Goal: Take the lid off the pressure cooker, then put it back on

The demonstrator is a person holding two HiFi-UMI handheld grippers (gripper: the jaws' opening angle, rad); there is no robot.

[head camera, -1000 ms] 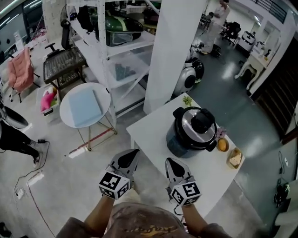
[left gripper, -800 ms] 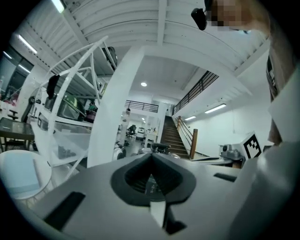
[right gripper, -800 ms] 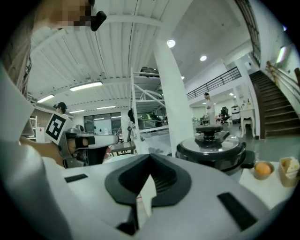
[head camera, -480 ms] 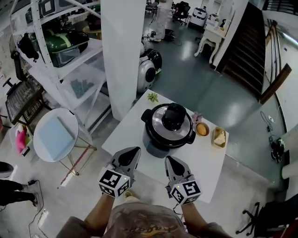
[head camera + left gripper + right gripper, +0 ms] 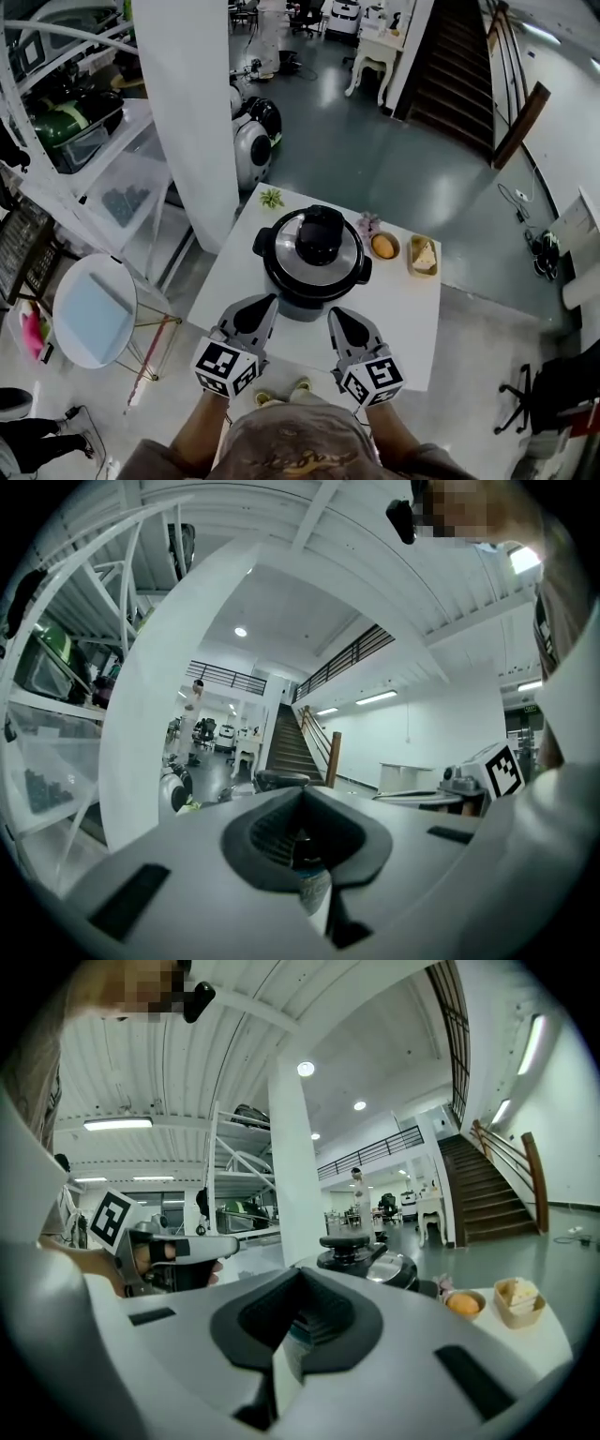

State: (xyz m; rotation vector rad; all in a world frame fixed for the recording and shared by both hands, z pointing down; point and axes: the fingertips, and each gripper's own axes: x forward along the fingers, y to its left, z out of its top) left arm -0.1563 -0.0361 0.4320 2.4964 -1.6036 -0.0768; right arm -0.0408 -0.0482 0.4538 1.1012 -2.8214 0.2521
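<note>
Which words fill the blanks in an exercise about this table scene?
The lid sits ____ the pressure cooker, which stands on the white table.
The left gripper and the right gripper both have their jaws ____.
The round thing in the bowl beside the cooker is coloured ____.
Missing words: on; shut; orange.

- The left hand-held gripper (image 5: 255,309) is held level, just short of the pressure cooker (image 5: 317,255), with its jaws closed together and empty.
- The right hand-held gripper (image 5: 339,317) is held beside it, equally near the pressure cooker, with its jaws likewise closed and empty.
- Both forearms (image 5: 195,433) are extended forward, side by side.
</note>
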